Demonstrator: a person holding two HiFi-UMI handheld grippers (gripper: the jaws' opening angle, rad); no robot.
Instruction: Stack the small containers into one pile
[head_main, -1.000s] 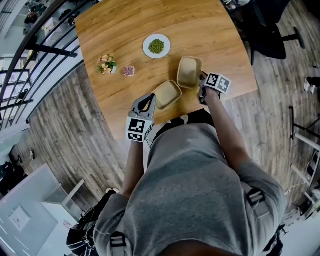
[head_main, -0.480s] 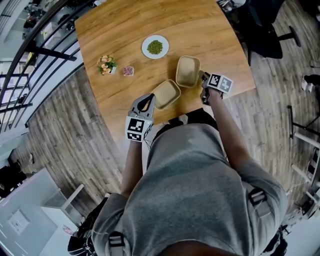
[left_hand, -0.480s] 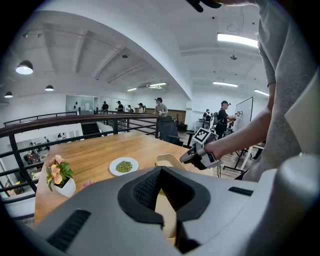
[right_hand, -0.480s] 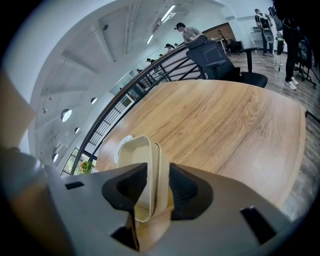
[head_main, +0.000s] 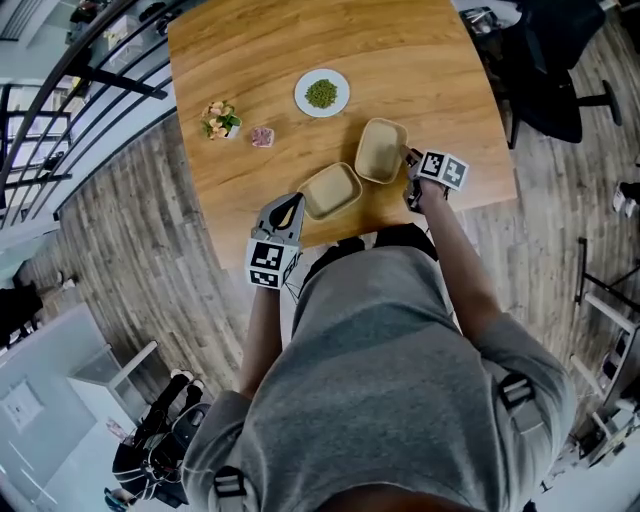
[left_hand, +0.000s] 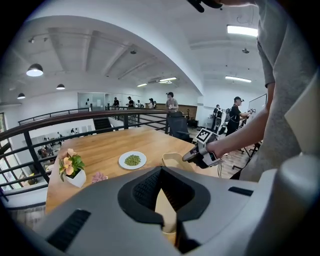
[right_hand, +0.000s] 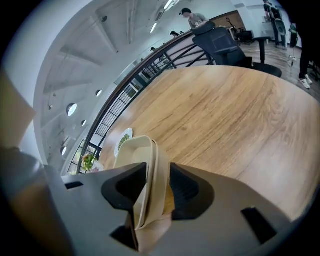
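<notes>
Two beige rectangular containers sit side by side near the wooden table's front edge. My left gripper (head_main: 293, 205) is shut on the near corner of the left container (head_main: 332, 190); in the left gripper view its wall (left_hand: 164, 210) is pinched between the jaws (left_hand: 162, 200). The right container (head_main: 380, 150) lies just beyond it, also seen in the left gripper view (left_hand: 172, 160). My right gripper (head_main: 407, 160) is at that container's right rim. Its jaws (right_hand: 157, 187) have just been opening, and the doubled rim (right_hand: 145, 165) stands loosely between them.
A white plate of green bits (head_main: 321, 93) lies farther back. A small potted flower (head_main: 220, 118) and a pink object (head_main: 262, 136) sit at the back left. The table's front edge (head_main: 335, 238) is right by my body. A black chair (head_main: 560, 60) stands at the right.
The right gripper has sunk slightly at the right container's rim. The left gripper and its container have kept their place. The head view has shifted a little.
</notes>
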